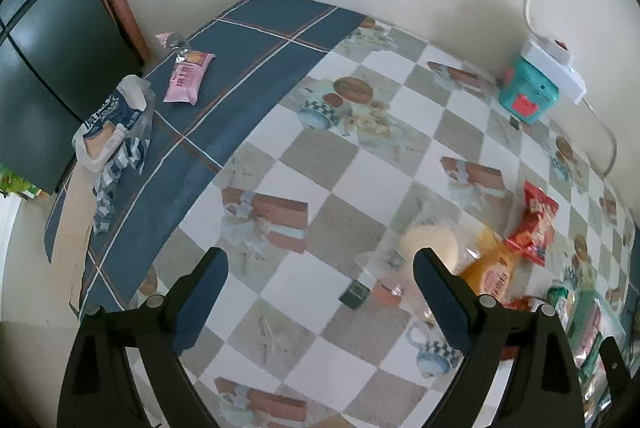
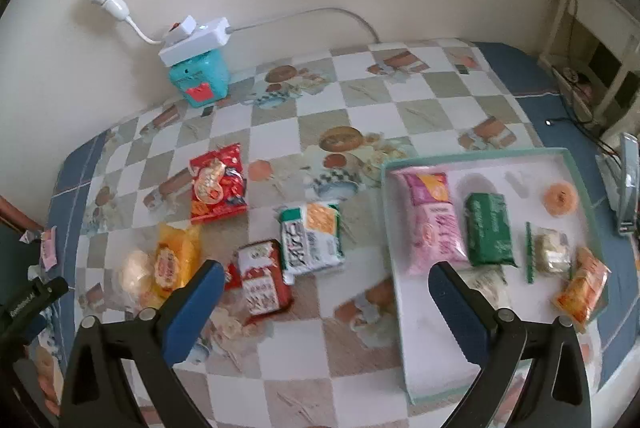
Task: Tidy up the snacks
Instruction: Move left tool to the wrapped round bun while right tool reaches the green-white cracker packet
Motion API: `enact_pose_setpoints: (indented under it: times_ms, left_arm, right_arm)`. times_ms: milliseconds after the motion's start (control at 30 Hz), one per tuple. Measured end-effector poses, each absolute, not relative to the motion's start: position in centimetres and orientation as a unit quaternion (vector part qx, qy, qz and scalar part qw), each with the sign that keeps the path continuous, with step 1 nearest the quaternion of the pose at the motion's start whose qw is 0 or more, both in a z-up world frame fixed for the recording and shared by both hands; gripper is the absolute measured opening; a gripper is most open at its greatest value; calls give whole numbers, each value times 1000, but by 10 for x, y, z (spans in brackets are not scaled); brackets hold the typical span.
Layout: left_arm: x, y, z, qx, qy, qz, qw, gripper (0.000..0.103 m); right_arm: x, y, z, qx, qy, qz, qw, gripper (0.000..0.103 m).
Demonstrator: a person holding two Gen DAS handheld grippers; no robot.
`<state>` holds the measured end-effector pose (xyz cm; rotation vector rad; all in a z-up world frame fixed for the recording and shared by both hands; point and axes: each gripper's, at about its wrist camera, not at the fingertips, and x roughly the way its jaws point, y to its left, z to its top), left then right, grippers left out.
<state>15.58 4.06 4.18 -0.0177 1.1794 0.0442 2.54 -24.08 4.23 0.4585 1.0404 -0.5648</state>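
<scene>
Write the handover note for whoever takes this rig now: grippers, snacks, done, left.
Left gripper: open, nothing in it.
Right gripper: open, nothing in it, over the table beside the tray.
Done: pink packet, green packet and a few small snacks lie in the tray.
Left on the table: red bag, yellow packet, red-and-white packet, green-and-white packet. Farther off: a second pink packet and a blue-and-white bag.

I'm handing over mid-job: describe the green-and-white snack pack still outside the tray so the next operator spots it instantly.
Start at the shallow tray with a teal rim on the checkered tablecloth. Just left of it lies the green-and-white pack, flat on the cloth beside a red-and-white pack. It alone is white with a green end and an orange patch.
</scene>
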Motion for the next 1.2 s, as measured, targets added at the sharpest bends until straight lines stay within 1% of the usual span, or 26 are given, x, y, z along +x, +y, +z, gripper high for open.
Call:
enact_pose_setpoints:
  times_ms: [200,433,600,700,1100,1200]
  left_arm:
    - [166,27,33,0,556,9,831,94]
    - [179,-1,9,25,564,-25,825,94]
    - [186,-12,-18,15,594,-48,803,94]
    - [187,-19,-25,7,599,-58,798,94]
    - [182,-41,-27,2,606,-101,789,94]
    - [183,-43,-28,6,608,-107,787,94]
  right_arm:
    - [47,-249,31,222,486,-269,802,103]
    - [65,-260,-8,227,511,-257,789,103]
    - [76,-259,-25,204,521,-252,790,103]
    - [79,-261,-35,214,524,-245,787,103]
    - [78,-269,-53,221,530,-250,780,96]
    - [76,-273,-57,229,532,-252,775,90]
